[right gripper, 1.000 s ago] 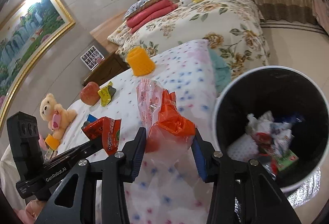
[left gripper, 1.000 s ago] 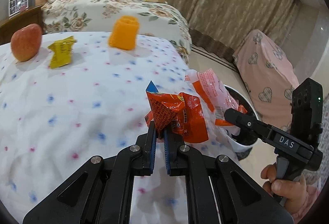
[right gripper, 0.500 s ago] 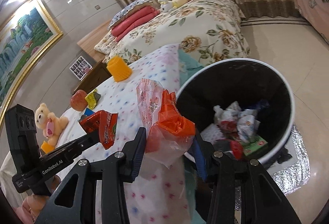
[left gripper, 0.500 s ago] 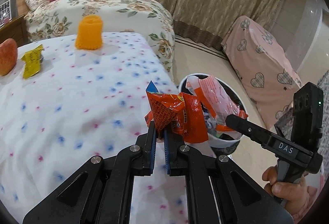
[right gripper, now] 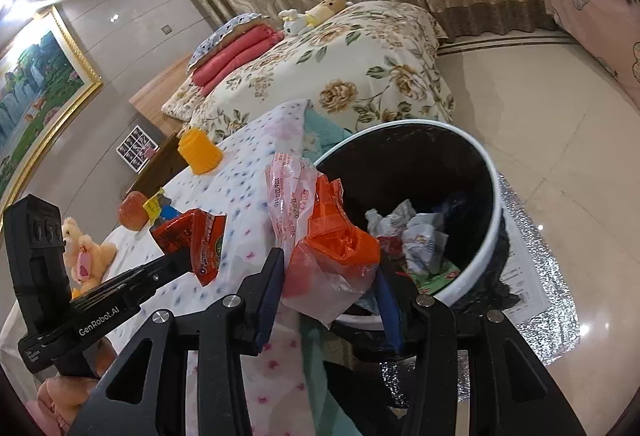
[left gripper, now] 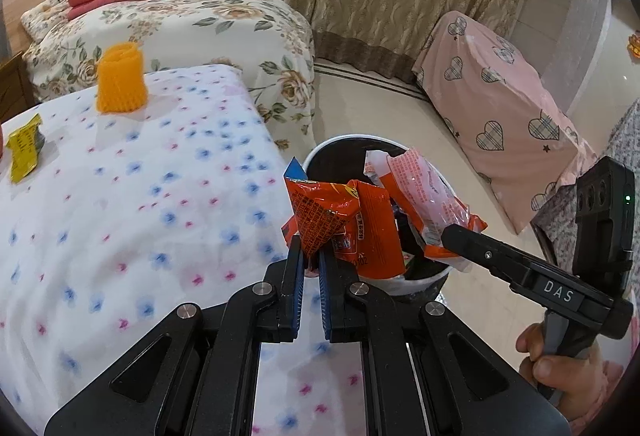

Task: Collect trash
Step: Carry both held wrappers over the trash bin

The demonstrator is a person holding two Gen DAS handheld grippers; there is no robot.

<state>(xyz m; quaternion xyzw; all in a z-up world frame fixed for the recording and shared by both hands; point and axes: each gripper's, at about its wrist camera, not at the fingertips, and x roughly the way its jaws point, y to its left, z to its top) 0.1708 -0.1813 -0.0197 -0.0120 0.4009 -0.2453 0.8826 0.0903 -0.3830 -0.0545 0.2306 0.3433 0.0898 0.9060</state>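
Observation:
My left gripper (left gripper: 309, 255) is shut on a red-orange snack wrapper (left gripper: 340, 224), held at the bed's corner beside the bin (left gripper: 348, 142). My right gripper (right gripper: 326, 276) is shut on a crumpled pink and orange plastic bag (right gripper: 320, 232), which hangs at the near rim of the white bin (right gripper: 494, 212). The bin's dark inside holds several crumpled wrappers (right gripper: 416, 236). In the right wrist view the left gripper (right gripper: 182, 258) shows at the left with its red wrapper (right gripper: 204, 236). In the left wrist view the right gripper (left gripper: 448, 236) carries the pink bag (left gripper: 420, 192) over the bin.
On the dotted bedspread (left gripper: 120, 216) lie a yellow wrapper (left gripper: 24, 146) and an orange foam sleeve (left gripper: 120, 78). An apple (right gripper: 134, 210) and a teddy bear (right gripper: 86, 252) sit further back. A floral bed (left gripper: 180, 24) and a pink covered seat (left gripper: 496, 108) flank the tiled floor.
Both grippers have carried their wrappers off the bedspread towards the bin, which now lies much closer and more centred. Neither grip has changed.

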